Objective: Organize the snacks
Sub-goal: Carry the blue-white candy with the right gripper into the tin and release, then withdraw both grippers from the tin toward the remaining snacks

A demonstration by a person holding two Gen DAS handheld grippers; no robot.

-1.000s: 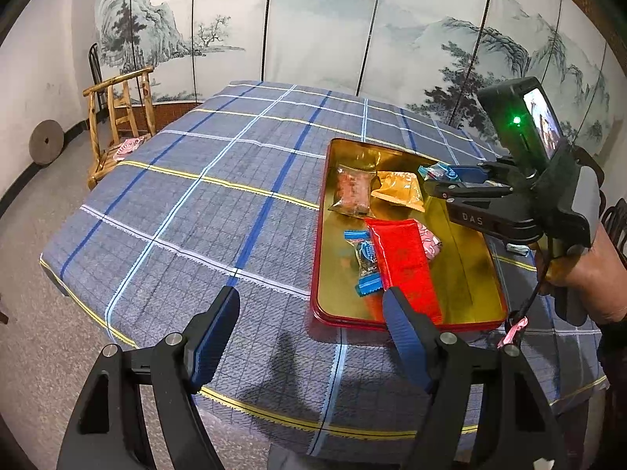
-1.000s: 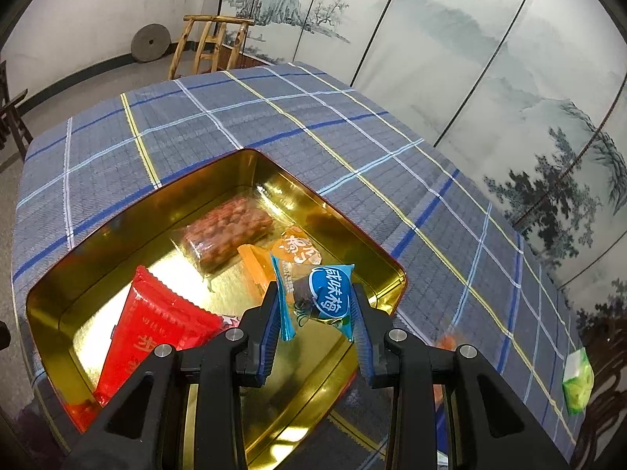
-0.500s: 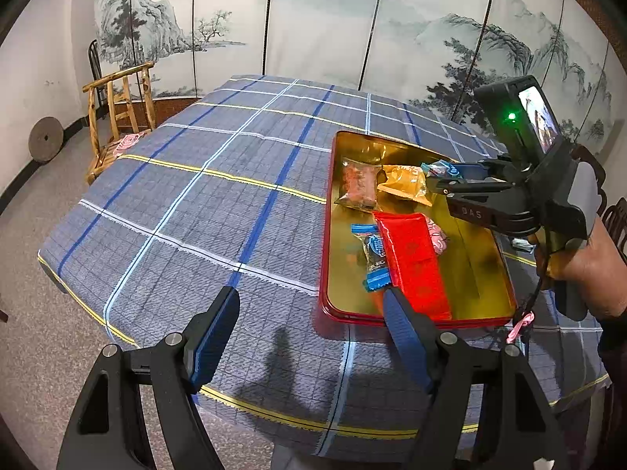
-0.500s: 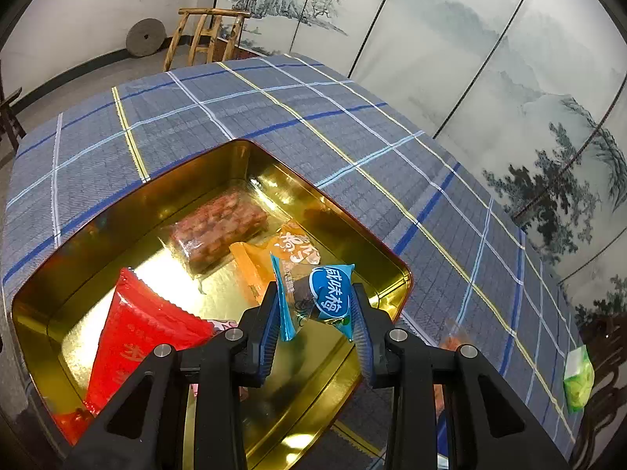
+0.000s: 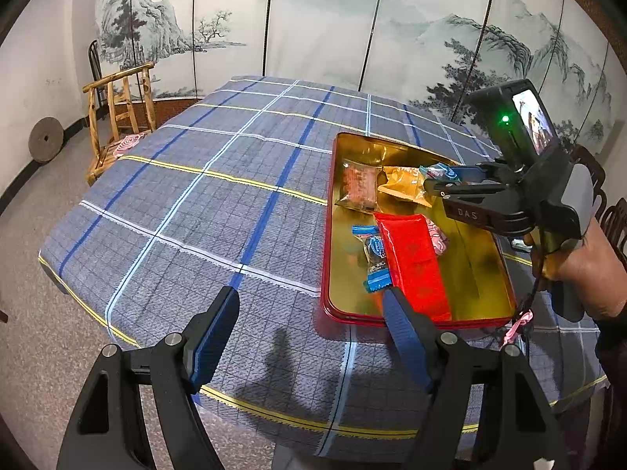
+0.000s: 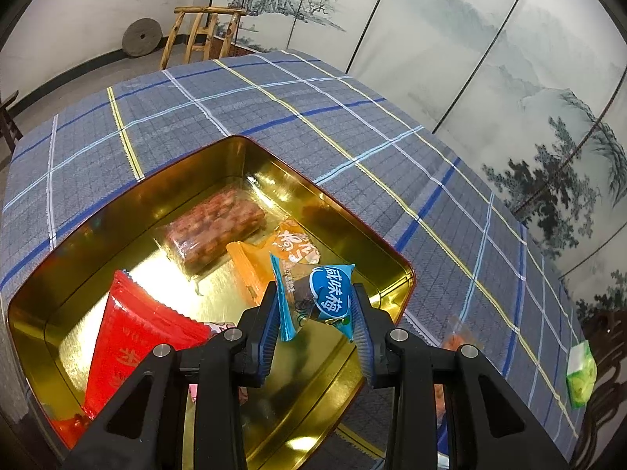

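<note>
Blue candy point(image 6: 327, 295) sits pinched in the right gripper point(image 6: 317, 313) mid-frame over the gold tray point(image 6: 392, 262), probably for dropping in, while the left gripper point(image 5: 309, 313) hangs open, empty.

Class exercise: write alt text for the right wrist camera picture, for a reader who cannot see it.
The right gripper holds a small blue-wrapped candy above a gold tray on a blue plaid tablecloth. In the tray lie a red packet, an orange packet and a clear pack of reddish snacks.
</note>
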